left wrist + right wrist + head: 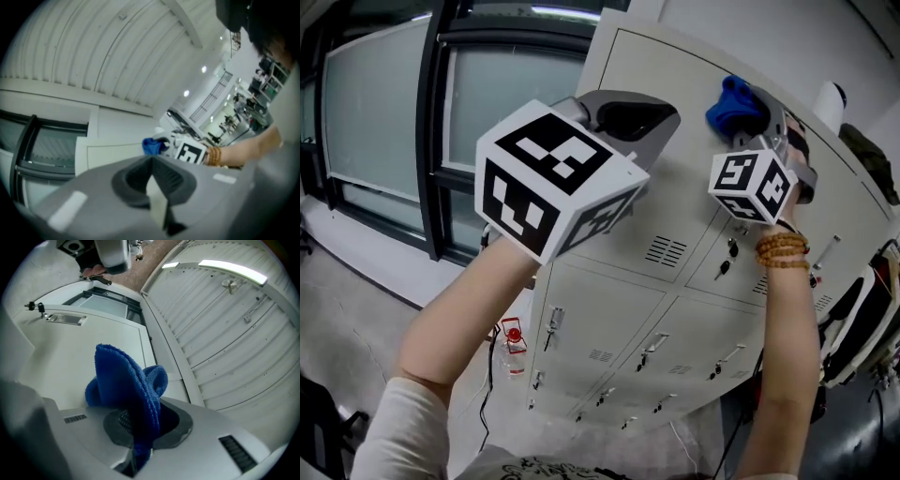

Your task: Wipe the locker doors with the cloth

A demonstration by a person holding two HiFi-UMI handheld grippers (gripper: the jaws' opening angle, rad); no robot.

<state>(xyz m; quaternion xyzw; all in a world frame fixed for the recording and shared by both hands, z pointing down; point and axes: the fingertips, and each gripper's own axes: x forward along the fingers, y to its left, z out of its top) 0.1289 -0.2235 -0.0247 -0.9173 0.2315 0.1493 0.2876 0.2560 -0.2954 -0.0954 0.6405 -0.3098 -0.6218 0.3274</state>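
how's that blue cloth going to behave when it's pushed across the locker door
Probably floppy: the blue cloth folds and bunches above the right claw shut on it, so it should flatten against the locker door. Its looped weave looks grippy, so it likely drags rather than slips. Held up by one pinch, it seems light.

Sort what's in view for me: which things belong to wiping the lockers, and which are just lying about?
Job:
blue cloth, clamped in the right gripper
locker doors

Lying about:
red-capped bottle on the floor beside the lockers
white roll at the lockers' top edge
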